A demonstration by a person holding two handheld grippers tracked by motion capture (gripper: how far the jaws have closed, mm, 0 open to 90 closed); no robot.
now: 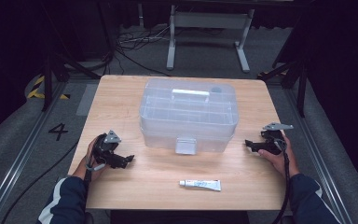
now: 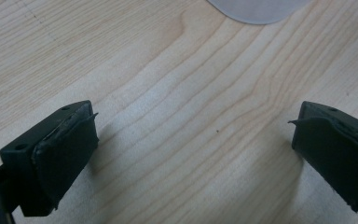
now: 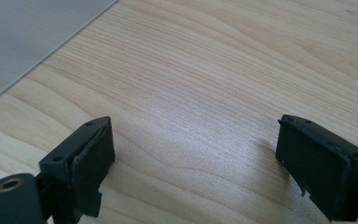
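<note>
1. A clear plastic storage box (image 1: pixel 189 114) stands in the middle of the high view, on the far half of the wooden table (image 1: pixel 121 100). Its lid is down, with a white handle on top and a latch tab at the middle of its near side.
2. At the top edge of the left gripper view a pale rounded corner of the box (image 2: pixel 256 9) shows; in the upper left of the right gripper view its flat frosted side (image 3: pixel 23 37) fills the corner.
3. A small white tube (image 1: pixel 200 185) lies flat at the lower centre of the high view, near the table's front edge and well apart from the box, its cap end pointing toward the left of the frame.
4. The left gripper (image 1: pixel 126 160) rests at the lower left of the high view, held in the person's hand and pointing toward the centre. In its own view (image 2: pixel 193 154) the jaws stand wide apart with bare wood between them.
5. The right gripper (image 1: pixel 250 145) sits at the right of the high view, beside the box's lower right corner but not touching it. In its own view (image 3: pixel 193 161) the jaws are likewise spread, gripping nothing.
6. Dark sleeves with a white stripe enter from both lower corners.
</note>
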